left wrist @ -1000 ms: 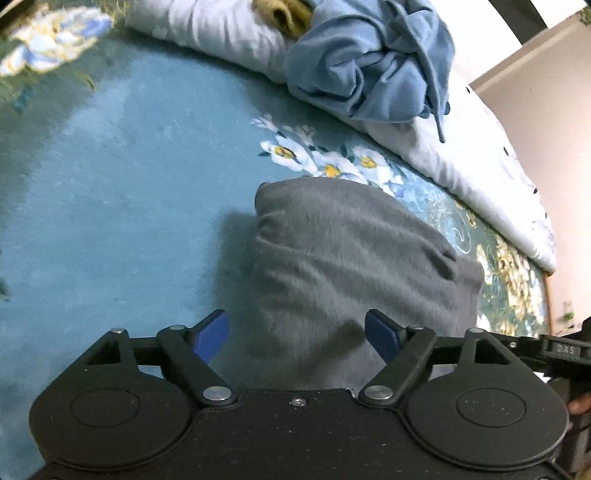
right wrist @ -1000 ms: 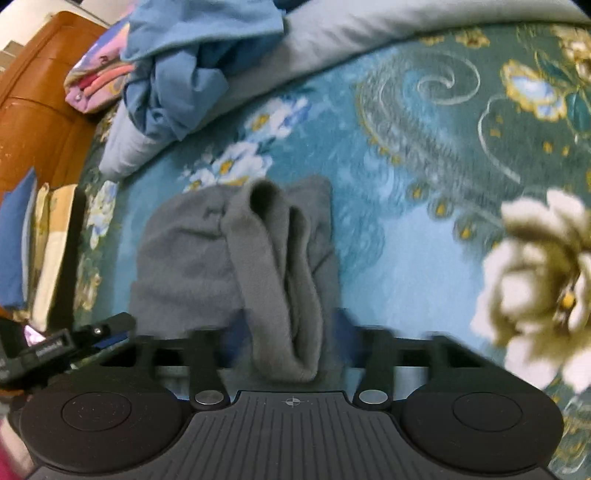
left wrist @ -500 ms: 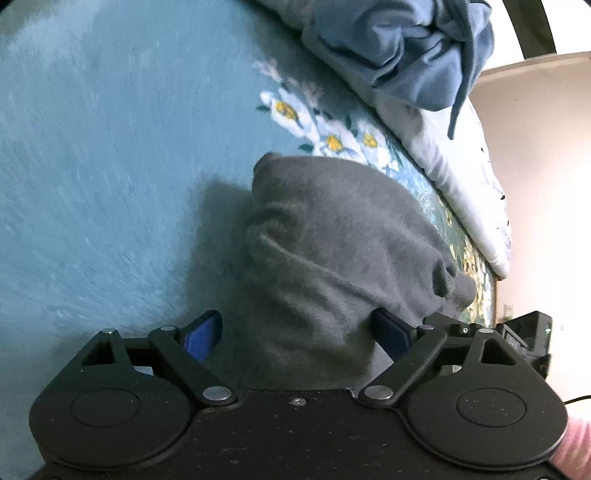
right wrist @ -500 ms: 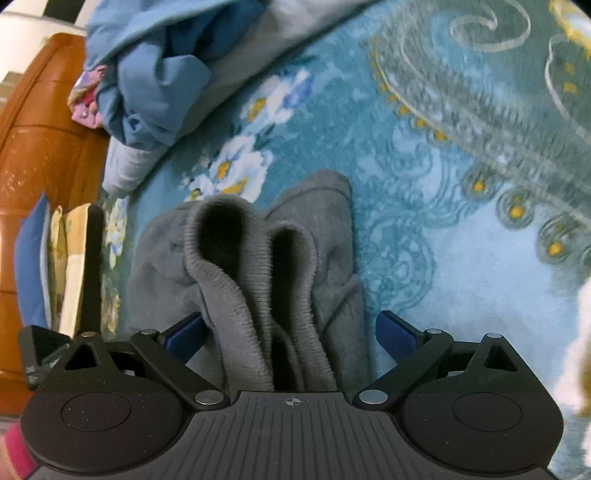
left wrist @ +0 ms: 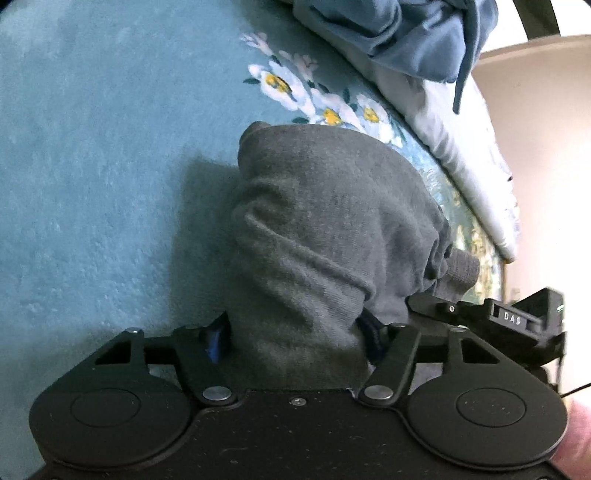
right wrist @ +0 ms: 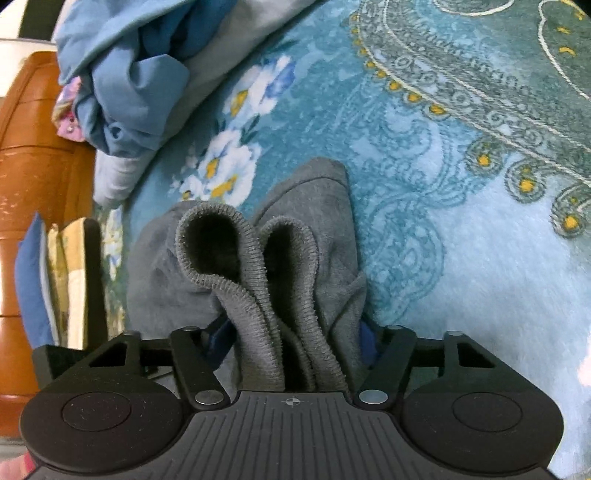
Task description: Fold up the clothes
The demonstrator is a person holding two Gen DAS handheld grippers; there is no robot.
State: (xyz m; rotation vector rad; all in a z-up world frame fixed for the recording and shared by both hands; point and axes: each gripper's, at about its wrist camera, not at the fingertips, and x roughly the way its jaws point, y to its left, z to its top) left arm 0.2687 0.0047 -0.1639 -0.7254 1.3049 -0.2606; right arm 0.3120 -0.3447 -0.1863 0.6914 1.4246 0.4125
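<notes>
A folded grey knit garment [left wrist: 325,229] lies on a teal floral blanket [left wrist: 92,166]. My left gripper [left wrist: 295,334] is shut on its near edge, the blue pads pressed into the cloth. My right gripper [right wrist: 291,338] is shut on the other end of the grey garment [right wrist: 295,258], where two ribbed cuffs loop upward between the fingers. The right gripper's black body shows at the right of the left wrist view [left wrist: 517,317].
A crumpled blue garment [left wrist: 399,33] lies on a white quilt [left wrist: 472,147] behind the grey one; it also shows in the right wrist view [right wrist: 129,70]. A wooden headboard [right wrist: 33,155] and stacked fabrics [right wrist: 55,280] stand at the left.
Both grippers have closed from open onto the grey garment. The garment has bunched between the fingers and both cameras have moved closer to it.
</notes>
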